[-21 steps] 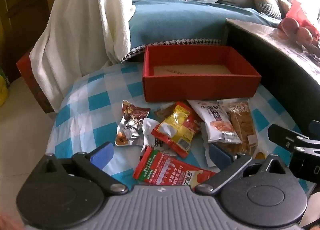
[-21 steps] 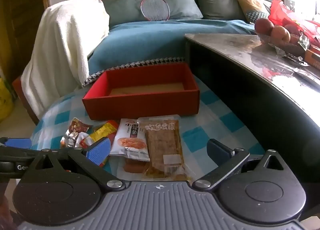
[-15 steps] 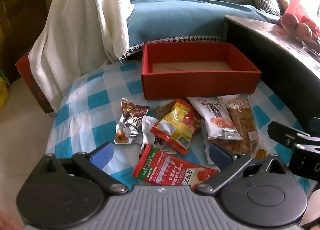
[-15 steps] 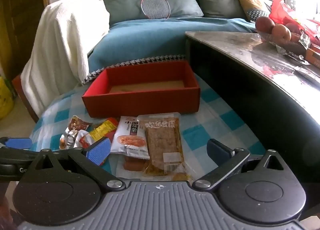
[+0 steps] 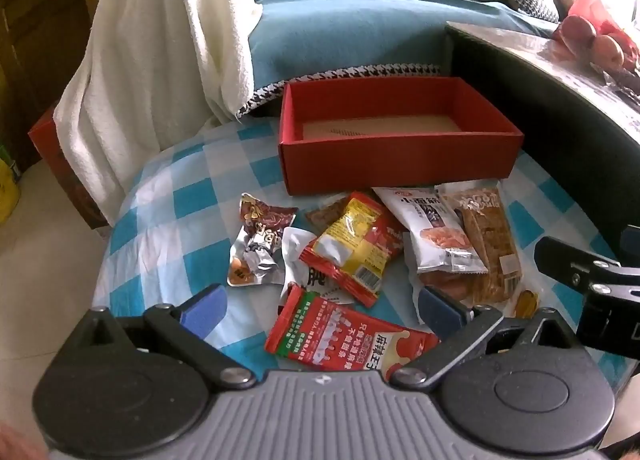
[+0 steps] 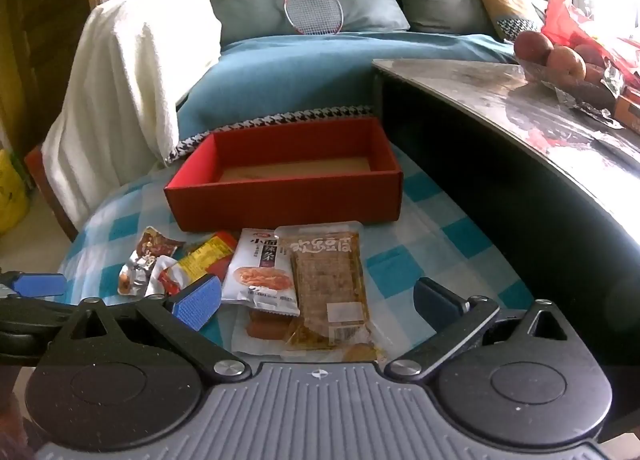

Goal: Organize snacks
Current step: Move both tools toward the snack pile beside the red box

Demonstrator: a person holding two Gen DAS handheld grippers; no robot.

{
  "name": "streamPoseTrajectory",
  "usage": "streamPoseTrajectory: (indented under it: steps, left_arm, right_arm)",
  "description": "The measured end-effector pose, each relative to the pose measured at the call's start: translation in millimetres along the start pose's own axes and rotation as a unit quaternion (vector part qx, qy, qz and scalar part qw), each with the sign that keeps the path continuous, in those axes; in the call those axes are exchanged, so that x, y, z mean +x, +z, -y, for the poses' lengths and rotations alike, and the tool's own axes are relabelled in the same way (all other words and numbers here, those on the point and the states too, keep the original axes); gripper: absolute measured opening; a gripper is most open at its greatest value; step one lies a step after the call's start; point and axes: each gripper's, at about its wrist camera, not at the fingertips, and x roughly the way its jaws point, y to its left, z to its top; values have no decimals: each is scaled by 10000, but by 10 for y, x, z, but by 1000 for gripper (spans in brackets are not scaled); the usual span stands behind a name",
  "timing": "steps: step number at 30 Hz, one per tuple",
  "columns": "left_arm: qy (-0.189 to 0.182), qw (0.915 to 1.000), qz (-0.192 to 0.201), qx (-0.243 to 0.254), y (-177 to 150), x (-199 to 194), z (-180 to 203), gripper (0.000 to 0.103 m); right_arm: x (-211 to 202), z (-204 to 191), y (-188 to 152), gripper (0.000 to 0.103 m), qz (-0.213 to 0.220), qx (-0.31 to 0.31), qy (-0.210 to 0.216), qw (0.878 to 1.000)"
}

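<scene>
Foil-wrapped snacks (image 5: 360, 256), overlapped on checked table (image 5: 160, 220); red box (image 5: 396, 132) empty. Left gripper (image 5: 320, 304) and right gripper (image 6: 316, 296) fingers spread wide, nothing held. Risk: two packets pinched together, one dropped.

White towel (image 5: 160, 52) draped over a chair at left. Blue-covered sofa (image 6: 320, 60) behind, badminton racket (image 6: 314, 8) leaning on its grey-green cushions (image 6: 248, 0). Dark table (image 6: 520, 100) at right carries a bowl of apples (image 6: 556, 60) and red wrapping.
</scene>
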Motion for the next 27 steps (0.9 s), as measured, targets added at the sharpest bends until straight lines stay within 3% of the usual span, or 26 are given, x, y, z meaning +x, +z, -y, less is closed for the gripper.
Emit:
streamPoseTrajectory:
  steps: [27]
  left_arm:
    - [112,9997,-210,7,-8,74,17,98]
  right_arm:
    - [127,-26,-59,103,-393,-167,-260,9988]
